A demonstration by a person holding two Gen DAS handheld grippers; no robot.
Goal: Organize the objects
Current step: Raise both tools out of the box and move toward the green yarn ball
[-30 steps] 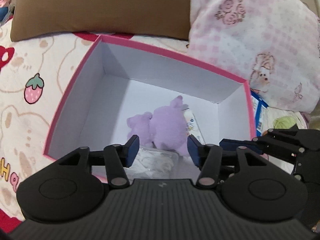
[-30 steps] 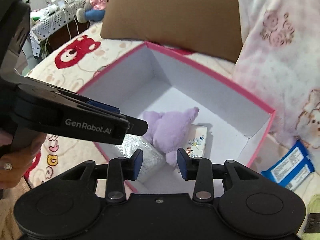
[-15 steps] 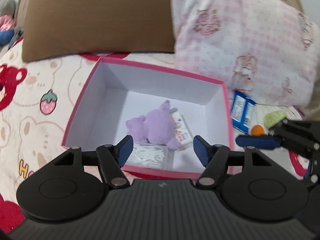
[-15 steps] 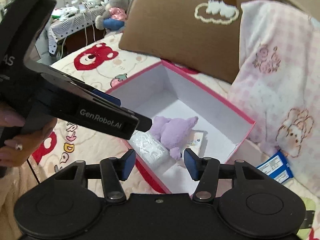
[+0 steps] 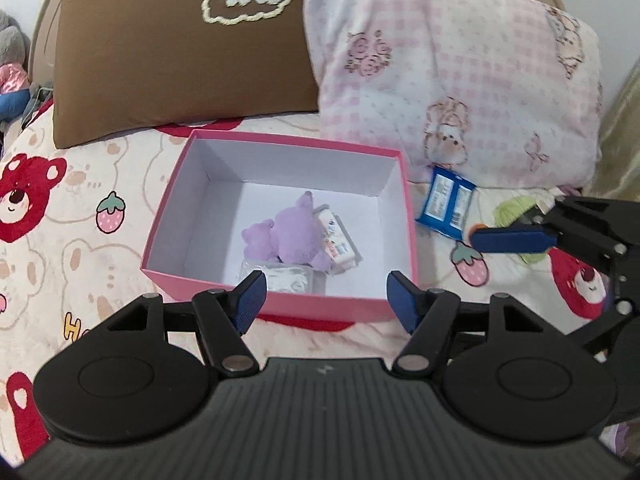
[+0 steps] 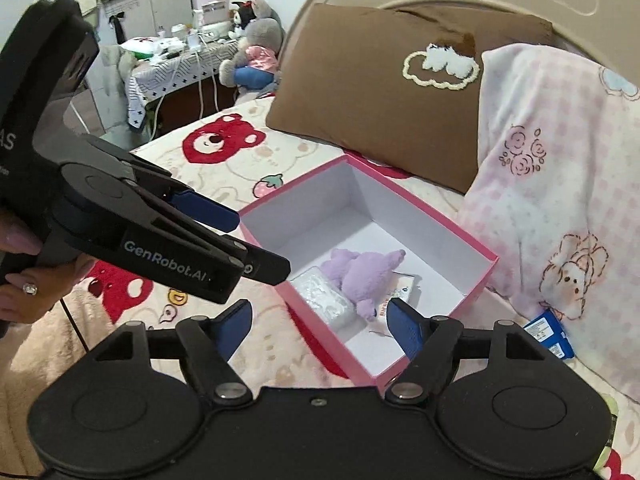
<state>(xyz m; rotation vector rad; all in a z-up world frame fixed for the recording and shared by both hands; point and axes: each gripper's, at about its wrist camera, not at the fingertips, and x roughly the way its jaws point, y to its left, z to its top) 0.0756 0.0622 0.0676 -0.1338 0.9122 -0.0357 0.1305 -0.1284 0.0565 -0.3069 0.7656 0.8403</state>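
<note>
A pink box [image 5: 276,306] [image 6: 486,258] with a white inside sits on the bed. In it lie a purple plush toy [image 5: 294,236] [image 6: 366,270], a clear wrapped packet [image 5: 280,276] [image 6: 326,300] and a small white carton [image 5: 338,238] [image 6: 400,292]. My left gripper [image 5: 324,306] hangs open and empty above the box's near edge. My right gripper [image 6: 320,328] also hovers above the box; its jaws are opening with nothing between them. A blue snack packet [image 5: 446,202] [image 6: 550,338] lies on the sheet right of the box.
A brown pillow [image 5: 180,52] and a pink checked pillow [image 5: 460,72] lean behind the box. A green item [image 5: 512,212] and an orange piece lie by the blue packet. In the right wrist view a hand [image 6: 24,284] holds the left gripper; a cluttered side table [image 6: 172,64] stands beyond.
Both grippers rose and drew back from inside the box, so the whole box now shows. The right gripper's jaws spread much wider; the left's widened a little. The box's contents stayed put.
</note>
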